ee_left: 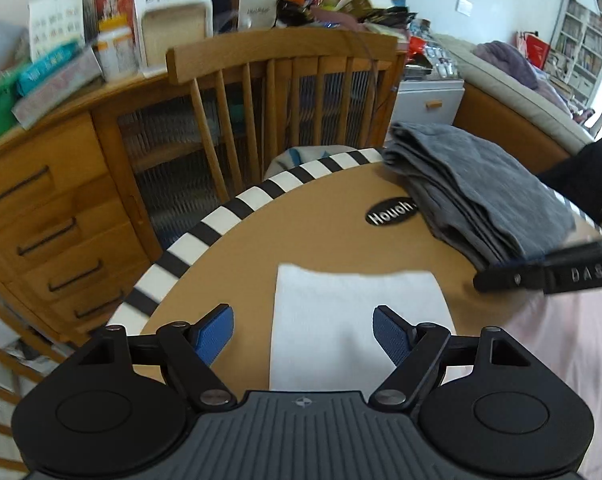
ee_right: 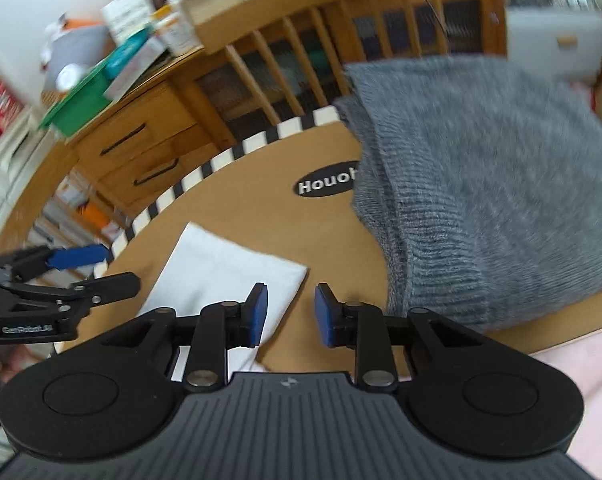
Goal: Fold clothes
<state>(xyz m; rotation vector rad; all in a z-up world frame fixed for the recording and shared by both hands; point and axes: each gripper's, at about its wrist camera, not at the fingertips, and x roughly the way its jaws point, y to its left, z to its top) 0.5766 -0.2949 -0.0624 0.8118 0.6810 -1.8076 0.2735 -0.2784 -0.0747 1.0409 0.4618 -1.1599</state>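
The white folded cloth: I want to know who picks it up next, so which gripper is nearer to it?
Left. The left gripper hangs open right over the white folded cloth. The right gripper sits at the cloth's corner, toward the grey folded garment, holding nothing.

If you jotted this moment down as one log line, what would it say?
left gripper: open, empty, over white cloth | right gripper: open, empty | grey folded clothes: lying on round table
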